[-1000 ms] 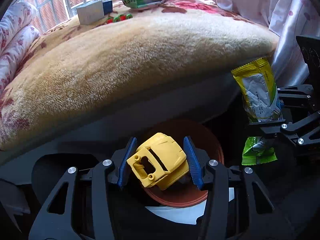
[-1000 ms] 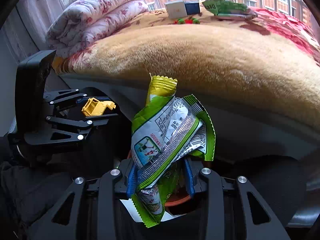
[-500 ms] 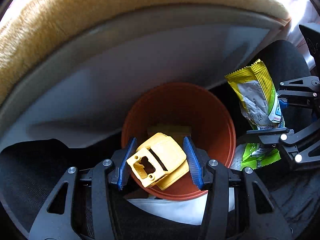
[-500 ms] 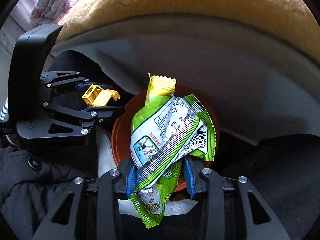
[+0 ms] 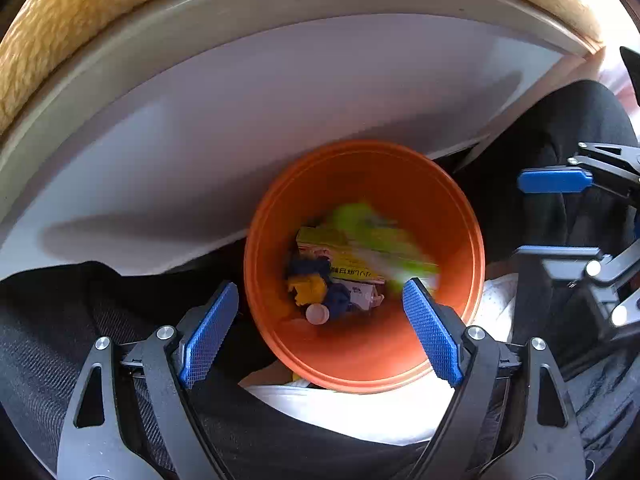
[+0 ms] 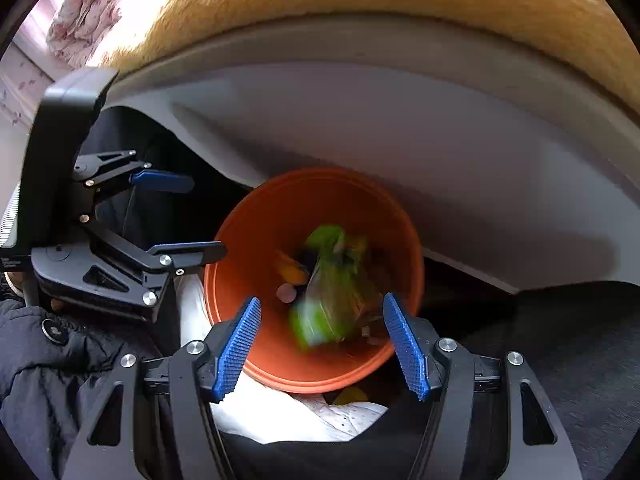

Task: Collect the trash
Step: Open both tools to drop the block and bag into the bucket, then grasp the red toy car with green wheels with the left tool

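Over the orange bin [image 5: 460, 216], opening jaws empty.

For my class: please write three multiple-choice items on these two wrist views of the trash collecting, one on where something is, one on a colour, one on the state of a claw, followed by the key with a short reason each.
1. Where is the blurred green wrapper?
A. Inside the bin
B. On the blanket
C. Clamped in the right claw

2. What colour is the bin?
A. White
B. Orange
C. Black

3. How does the left claw stand?
A. Shut on a yellow toy
B. Shut on a wrapper
C. Spread, nothing between its pads

Key:
1. A: the right wrist view shows the wrapper smeared by motion within the bin's walls, below the right claw, whose jaws are opening with nothing between them.
2. B: rim and inner wall are orange in both views.
3. C: its blue pads stand wide apart, jaws opening, with only the bin and its trash seen below.
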Demonstrator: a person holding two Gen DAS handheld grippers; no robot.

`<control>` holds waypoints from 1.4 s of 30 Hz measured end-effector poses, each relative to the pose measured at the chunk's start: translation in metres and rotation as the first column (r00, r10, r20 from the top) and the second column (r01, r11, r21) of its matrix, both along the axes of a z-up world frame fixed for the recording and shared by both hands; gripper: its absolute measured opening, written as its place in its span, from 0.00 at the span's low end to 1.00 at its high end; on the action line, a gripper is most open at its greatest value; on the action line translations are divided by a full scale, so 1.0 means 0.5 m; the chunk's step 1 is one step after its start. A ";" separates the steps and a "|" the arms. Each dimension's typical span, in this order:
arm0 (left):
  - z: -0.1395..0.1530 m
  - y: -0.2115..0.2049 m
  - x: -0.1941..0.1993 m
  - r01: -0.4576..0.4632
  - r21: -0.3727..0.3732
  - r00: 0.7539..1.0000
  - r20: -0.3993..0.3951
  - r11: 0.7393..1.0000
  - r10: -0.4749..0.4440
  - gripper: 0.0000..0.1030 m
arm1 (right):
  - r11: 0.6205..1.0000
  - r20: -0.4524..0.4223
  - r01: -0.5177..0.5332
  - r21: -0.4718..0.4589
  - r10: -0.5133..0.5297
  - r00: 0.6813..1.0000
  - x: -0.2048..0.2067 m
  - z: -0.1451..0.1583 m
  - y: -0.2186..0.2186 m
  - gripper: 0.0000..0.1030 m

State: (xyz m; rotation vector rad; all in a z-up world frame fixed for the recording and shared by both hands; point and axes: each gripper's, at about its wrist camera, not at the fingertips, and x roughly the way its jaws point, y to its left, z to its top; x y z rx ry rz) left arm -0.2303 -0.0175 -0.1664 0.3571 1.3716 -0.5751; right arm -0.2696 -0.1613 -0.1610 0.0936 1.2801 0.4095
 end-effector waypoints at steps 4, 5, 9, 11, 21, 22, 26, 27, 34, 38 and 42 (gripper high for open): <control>0.017 0.021 0.002 0.003 -0.010 1.000 0.028 1.000 -0.003 0.80 | 1.000 0.031 0.019 0.010 -0.020 0.999 -0.021 0.031 -0.032 0.62; 0.032 0.026 -0.002 0.012 -0.017 0.999 0.049 1.000 -0.011 0.80 | 1.000 0.048 0.017 0.017 -0.017 0.999 -0.028 0.047 -0.038 0.62; 0.114 0.047 -0.015 0.079 -0.044 0.983 0.172 0.996 -0.070 0.80 | 0.998 0.137 -0.024 0.058 0.016 0.990 -0.045 0.127 -0.069 0.67; 0.160 0.058 -0.012 0.095 -0.065 0.972 0.220 0.993 -0.079 0.80 | 0.996 0.196 -0.039 0.075 0.024 0.980 -0.054 0.171 -0.079 0.69; 0.322 0.063 0.113 0.003 -0.178 0.914 0.399 0.984 0.069 0.80 | 0.971 0.450 0.110 0.214 -0.198 0.871 0.022 0.314 -0.118 0.79; 0.331 0.058 0.135 0.005 -0.188 0.909 0.411 0.982 0.074 0.80 | 0.962 0.458 0.131 0.240 -0.231 0.858 0.029 0.320 -0.123 0.80; 0.358 0.017 0.239 0.024 -0.168 0.894 0.445 0.985 0.054 0.88 | 0.924 0.475 0.192 0.330 -0.338 0.813 0.062 0.348 -0.160 0.83; 0.354 0.003 0.265 0.037 -0.162 0.897 0.441 0.986 0.038 0.88 | 0.915 0.472 0.199 0.350 -0.356 0.807 0.066 0.351 -0.170 0.83; 0.317 -0.060 0.420 0.087 -0.112 0.913 0.407 0.990 -0.034 0.88 | 0.892 0.471 0.247 0.379 -0.416 0.778 0.085 0.358 -0.200 0.85; 0.286 -0.091 0.465 0.117 -0.100 0.923 0.378 0.988 -0.071 0.88 | 0.887 0.461 0.274 0.371 -0.432 0.775 0.089 0.346 -0.217 0.85; 0.257 -0.125 0.491 0.151 -0.073 0.925 0.362 0.986 -0.115 0.88 | 0.878 0.444 0.293 0.379 -0.450 0.775 0.100 0.332 -0.230 0.85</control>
